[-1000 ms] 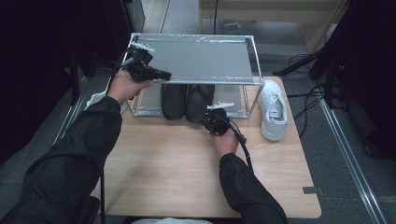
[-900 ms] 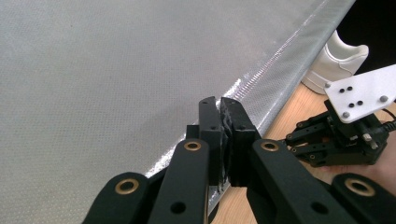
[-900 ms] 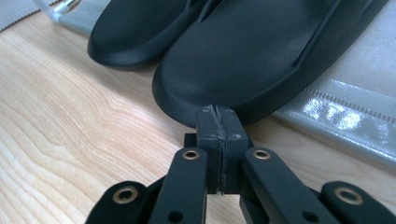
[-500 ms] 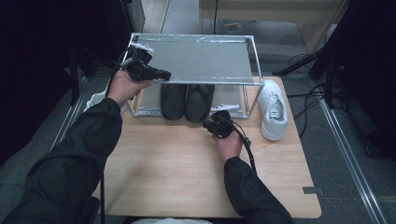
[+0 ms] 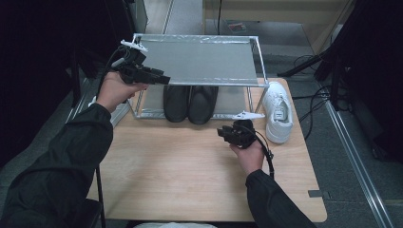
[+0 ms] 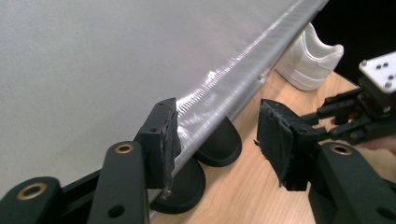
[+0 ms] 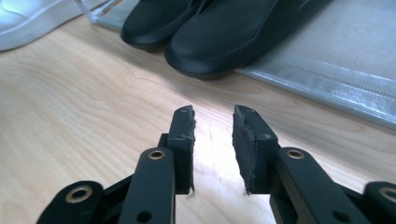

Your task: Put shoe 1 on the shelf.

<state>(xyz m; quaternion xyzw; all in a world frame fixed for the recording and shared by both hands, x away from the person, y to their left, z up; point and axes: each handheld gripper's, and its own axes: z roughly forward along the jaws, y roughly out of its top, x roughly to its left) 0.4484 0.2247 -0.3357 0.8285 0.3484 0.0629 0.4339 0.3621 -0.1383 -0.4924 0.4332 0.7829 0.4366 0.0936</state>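
A metal rack with a grey top shelf [image 5: 204, 59] stands at the back of the wooden table [image 5: 190, 175]. A pair of black shoes [image 5: 190, 102] sits on its lower shelf [image 7: 327, 70]. My left gripper [image 5: 164, 78] is at the top shelf's front left edge, its jaws just opened. In the left gripper view the shelf's front rail [image 6: 243, 70] runs along one pad and the other stands clear, left gripper [image 6: 217, 121]. My right gripper [image 5: 222, 133] hovers low over the table before the shoes [image 7: 224, 37]. Its jaws have just opened part way and hold nothing, right gripper [image 7: 214, 121].
A white sneaker [image 5: 278, 111] lies on the table right of the rack, close to my right hand. Bare tabletop spreads in front of the rack toward the person. Cables and a metal floor rail [image 5: 361, 161] lie beyond the table's right edge.
Both grippers' jaws went from shut to apart. The right hand drew back from the black shoes, toward the person and a little right. The left hand shifted slightly at the shelf's edge.
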